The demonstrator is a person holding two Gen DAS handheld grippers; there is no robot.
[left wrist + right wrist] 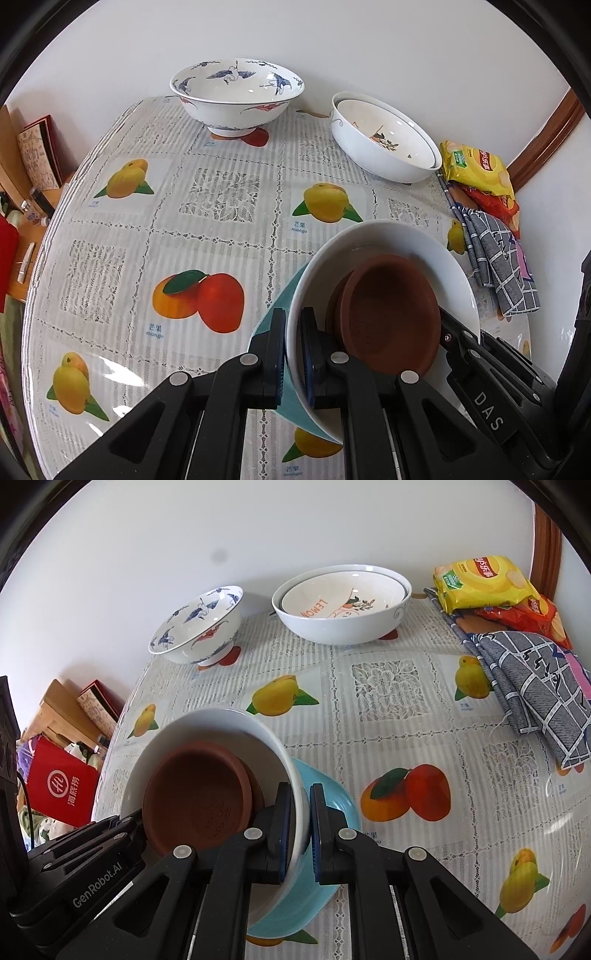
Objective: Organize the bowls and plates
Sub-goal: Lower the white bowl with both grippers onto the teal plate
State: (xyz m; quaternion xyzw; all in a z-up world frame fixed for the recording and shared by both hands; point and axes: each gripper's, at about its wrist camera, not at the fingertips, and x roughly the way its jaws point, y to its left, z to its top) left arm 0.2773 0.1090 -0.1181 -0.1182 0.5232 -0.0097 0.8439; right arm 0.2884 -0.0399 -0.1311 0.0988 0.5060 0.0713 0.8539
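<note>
A white bowl (439,254) holds two nested brown dishes (391,310) and sits in a light blue plate (271,325). My left gripper (293,332) is shut on the white bowl's left rim. My right gripper (303,812) is shut on its right rim (291,771), beside the brown dishes (199,797) and above the blue plate (332,794). A blue-and-white crane bowl (236,96) stands at the back of the table. Two nested white bowls (384,140) stand at the back right; they also show in the right wrist view (340,602).
The table (207,206) has a fruit-print cover. Yellow and red snack bags (476,170) and a grey checked cloth (498,251) lie along the right edge. A white wall stands behind. Boxes and a red bag (59,790) lie beyond the left edge.
</note>
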